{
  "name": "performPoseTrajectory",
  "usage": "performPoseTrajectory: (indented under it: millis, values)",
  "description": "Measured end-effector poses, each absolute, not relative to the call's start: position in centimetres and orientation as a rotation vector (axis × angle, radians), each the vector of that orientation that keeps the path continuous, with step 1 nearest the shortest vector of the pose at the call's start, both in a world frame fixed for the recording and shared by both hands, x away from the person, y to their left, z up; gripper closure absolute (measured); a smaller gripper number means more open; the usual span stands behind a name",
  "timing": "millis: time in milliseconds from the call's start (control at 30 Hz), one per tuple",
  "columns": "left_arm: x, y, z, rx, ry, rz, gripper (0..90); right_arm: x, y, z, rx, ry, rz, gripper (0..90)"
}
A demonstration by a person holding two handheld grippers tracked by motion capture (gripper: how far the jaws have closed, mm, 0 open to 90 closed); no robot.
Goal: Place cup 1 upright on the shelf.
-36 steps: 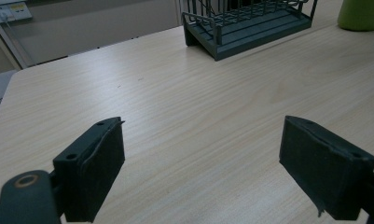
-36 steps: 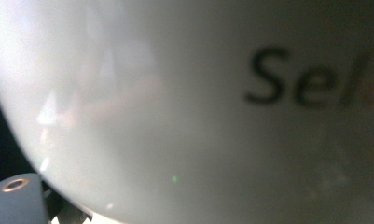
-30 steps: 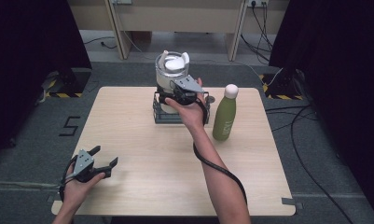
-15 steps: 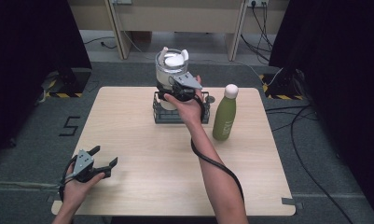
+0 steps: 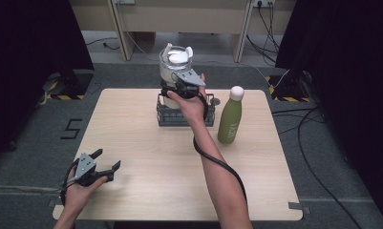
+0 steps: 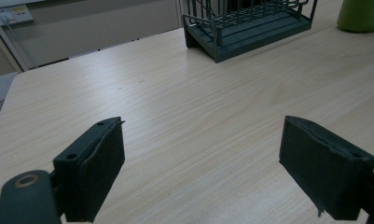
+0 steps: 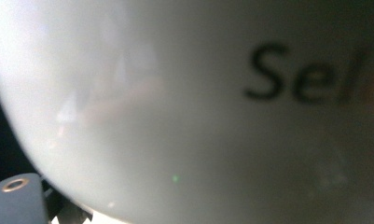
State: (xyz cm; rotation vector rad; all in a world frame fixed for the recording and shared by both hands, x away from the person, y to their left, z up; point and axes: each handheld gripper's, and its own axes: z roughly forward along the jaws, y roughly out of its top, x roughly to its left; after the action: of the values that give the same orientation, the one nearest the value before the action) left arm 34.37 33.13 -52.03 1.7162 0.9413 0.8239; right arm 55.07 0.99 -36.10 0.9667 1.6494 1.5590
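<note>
1. The white jar (image 5: 175, 64) sits higher in the high view than a second ago. Its lidded top is now nearer the far edge of the table, and the rise comes in small steps across both earlier pictures.
2. The right gripper (image 5: 178, 89), clamped on the jar's side, is up with it, and its grey plate now stands further above the black wire rack (image 5: 167, 118).
3. The right hand (image 5: 191, 102) is raised by the same small amount, and the forearm reaches slightly further over the table.
4. The hand hides the jar's base, so whether it is clear of the rack cannot be told.
</note>
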Motion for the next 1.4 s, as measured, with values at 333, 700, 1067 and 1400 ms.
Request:
performPoseTrajectory:
  millis: [333,700,1067,1400]
  values:
    - [34.3,33.1,-52.0,1.716,0.937,0.824,13.4,56.3,1.2,-36.5,1.009,1.642,1.542,10.3]
    - [34.4,33.0,-52.0,1.722,0.93,0.825,13.3,57.3,1.8,-36.7,1.02,1.648,1.519,10.3]
    - [34.4,33.0,-52.0,1.722,0.928,0.821,13.3,58.0,2.3,-37.4,1.033,1.66,1.498,10.3]
    - [34.4,32.9,-51.9,1.724,0.925,0.82,13.3,58.4,2.7,-37.9,1.044,1.669,1.491,10.3]
